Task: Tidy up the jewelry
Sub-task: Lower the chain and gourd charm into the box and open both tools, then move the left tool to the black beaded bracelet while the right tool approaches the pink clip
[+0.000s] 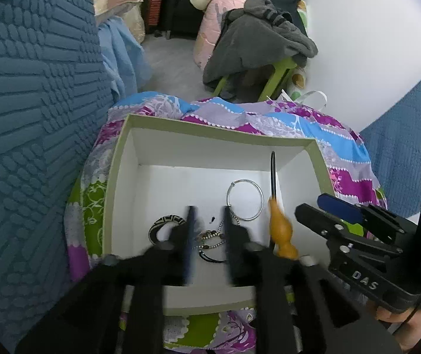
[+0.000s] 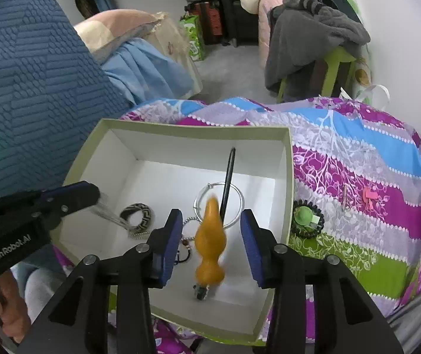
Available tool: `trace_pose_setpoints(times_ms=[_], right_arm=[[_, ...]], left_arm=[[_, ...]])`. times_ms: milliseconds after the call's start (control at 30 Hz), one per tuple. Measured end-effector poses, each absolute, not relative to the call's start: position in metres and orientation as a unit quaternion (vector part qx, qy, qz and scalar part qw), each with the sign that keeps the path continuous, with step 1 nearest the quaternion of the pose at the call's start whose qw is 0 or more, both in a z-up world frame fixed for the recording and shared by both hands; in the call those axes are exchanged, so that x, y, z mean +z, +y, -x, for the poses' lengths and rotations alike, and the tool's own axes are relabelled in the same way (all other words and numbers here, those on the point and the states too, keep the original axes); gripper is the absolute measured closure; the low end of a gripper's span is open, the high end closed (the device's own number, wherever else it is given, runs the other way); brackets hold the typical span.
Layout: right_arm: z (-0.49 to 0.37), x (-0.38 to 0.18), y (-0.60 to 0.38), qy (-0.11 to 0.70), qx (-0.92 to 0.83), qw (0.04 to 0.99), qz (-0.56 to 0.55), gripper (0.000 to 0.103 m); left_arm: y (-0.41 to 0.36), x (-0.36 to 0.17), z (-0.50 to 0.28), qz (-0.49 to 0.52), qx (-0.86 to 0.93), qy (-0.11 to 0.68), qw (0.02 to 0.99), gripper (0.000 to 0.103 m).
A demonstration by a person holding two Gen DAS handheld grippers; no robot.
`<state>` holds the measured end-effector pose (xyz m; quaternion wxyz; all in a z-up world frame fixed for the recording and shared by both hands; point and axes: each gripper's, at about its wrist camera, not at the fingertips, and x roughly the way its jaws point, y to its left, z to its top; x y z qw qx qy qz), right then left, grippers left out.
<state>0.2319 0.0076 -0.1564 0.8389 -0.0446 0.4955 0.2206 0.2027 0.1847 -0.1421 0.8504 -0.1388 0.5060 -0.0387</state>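
Right claw (image 2: 212, 243) spread, orange-handled pin (image 2: 210, 244) between its fingers, untouched | left claw (image 1: 207, 230) spread above beaded chains (image 1: 210, 240) | all inside box (image 2: 290, 177) with silver hoop (image 2: 241, 203) | risk: closing may snag the hoop, pin lies across it

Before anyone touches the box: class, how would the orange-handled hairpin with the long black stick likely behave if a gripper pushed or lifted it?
The orange-handled hairpin looks rigid, so it should lift in one piece. Its bulbous, rounded handle would probably roll if nudged sideways on the box floor. The glossy surface may slip between fingers, and the thin black stick seems the weaker end.
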Motion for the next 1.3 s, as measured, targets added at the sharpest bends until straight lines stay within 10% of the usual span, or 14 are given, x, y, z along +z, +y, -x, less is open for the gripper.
trace_pose_setpoints(times_ms=[67,733,1300], right_arm=[[-0.232,-0.147,0.006,0.488,0.223,0.843,0.046,0.063],[-0.189,0.012,-0.048,0.324,0.261,0.908,0.038,0.059],[-0.155,0.042,-0.122,0.264,0.235,0.935,0.033,0.052]], left_arm=[[0.186,-0.133,-0.200,0.139,-0.027,0.495,0.858,0.052],[0.149,0.025,-0.156,0.119,-0.022,0.364,0.923,0.052],[0.095,0.058,-0.129,0.123,-0.031,0.307,0.943,0.046]])
